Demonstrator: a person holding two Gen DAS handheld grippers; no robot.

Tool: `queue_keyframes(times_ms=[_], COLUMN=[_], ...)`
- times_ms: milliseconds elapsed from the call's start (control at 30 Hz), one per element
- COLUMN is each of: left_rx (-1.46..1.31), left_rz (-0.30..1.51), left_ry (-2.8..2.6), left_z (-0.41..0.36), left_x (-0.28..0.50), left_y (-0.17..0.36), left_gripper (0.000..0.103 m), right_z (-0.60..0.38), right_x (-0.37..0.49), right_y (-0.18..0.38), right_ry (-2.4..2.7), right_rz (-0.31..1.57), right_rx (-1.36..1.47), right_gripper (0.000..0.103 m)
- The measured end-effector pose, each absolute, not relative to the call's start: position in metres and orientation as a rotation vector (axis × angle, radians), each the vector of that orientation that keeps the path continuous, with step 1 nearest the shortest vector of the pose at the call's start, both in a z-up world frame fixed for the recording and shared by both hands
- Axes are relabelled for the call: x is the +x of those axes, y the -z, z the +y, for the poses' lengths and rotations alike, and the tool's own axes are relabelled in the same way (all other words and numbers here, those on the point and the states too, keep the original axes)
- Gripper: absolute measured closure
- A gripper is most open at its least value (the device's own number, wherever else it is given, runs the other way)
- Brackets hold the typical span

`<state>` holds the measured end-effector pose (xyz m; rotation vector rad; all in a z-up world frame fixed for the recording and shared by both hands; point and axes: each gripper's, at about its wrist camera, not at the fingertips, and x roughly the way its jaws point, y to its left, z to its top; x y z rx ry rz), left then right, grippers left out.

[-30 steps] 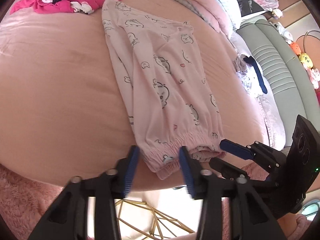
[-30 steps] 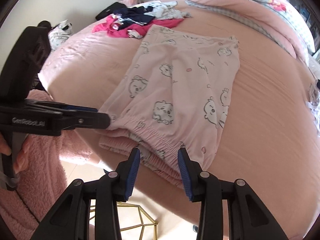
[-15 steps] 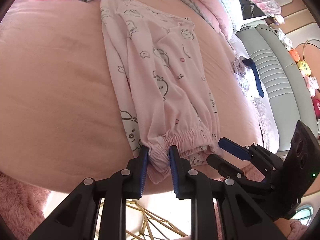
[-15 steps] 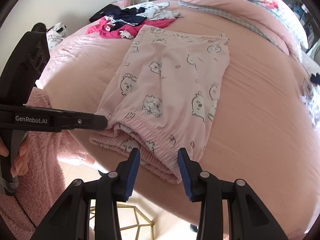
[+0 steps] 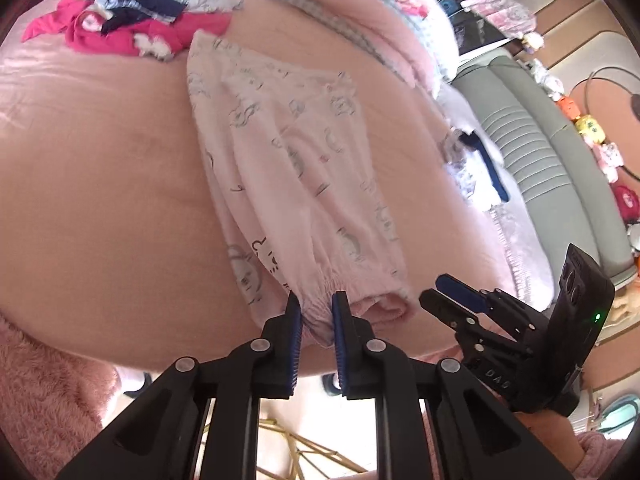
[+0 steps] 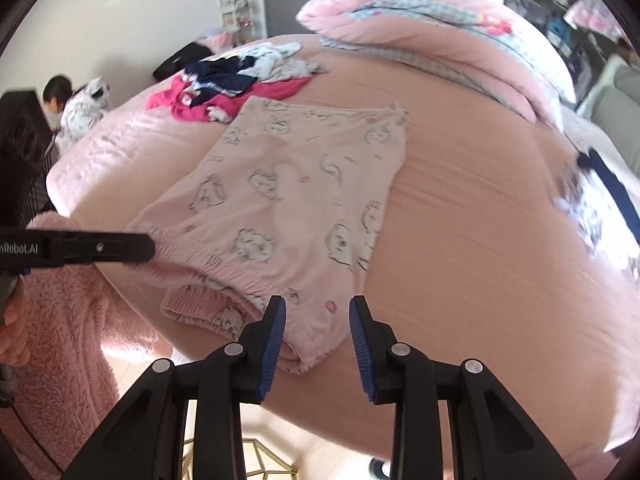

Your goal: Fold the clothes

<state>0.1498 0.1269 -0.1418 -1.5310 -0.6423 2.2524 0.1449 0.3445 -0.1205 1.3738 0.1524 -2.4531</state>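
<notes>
Pale pink pyjama trousers (image 5: 296, 168) with a cartoon print lie folded lengthwise on the pink bed, elastic cuffs toward me. My left gripper (image 5: 316, 310) is shut on the left part of the top cuff and lifts it off the bed. In the right wrist view the trousers (image 6: 296, 192) show the lifted cuff under the left gripper (image 6: 150, 246). My right gripper (image 6: 317, 318) is open, its jaws either side of the right cuff corner, not closed on it. It also shows in the left wrist view (image 5: 440, 292).
A heap of red, navy and white clothes (image 5: 132, 20) lies at the far end of the bed (image 5: 100, 184). A rolled pink quilt (image 6: 440, 28) lies along the far right. A grey headboard (image 5: 532, 140) and a blue-and-white garment (image 5: 476, 164) are to the right.
My left gripper has closed on the trouser cuff and raised it, bunching the top layer. My right gripper has moved in around the right cuff corner, still open.
</notes>
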Motion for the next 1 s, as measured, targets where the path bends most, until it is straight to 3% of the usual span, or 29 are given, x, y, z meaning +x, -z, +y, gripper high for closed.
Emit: queue_keyframes(times_ms=[167, 367, 533, 1000], left_rx=[-1.624, -1.621, -1.579, -1.561], left_rz=[-0.788, -0.78, -0.778, -0.706], left_ry=[-2.194, -2.205, -2.215, -2.276], left_z=[0.115, 0.115, 0.114, 0.11], left_x=[0.145, 0.145, 0.146, 0.141], left_y=[0.173, 0.171, 0.165, 0.153], left_gripper=[0.088, 0.079, 0.079, 0.079], right_z=[0.363, 0.329, 0.3, 0.341], right_x=[0.134, 0.119, 0.1, 0.117], right_y=[0.138, 0.111, 0.142, 0.15], right_ry=[2.423, 2.409, 2.291, 2.306], right_rz=[-0.082, 0.054, 0.176, 0.088], right_rx=[1.517, 1.374, 1.513, 1.555], right_gripper=[0.071, 0.071, 0.071, 0.068])
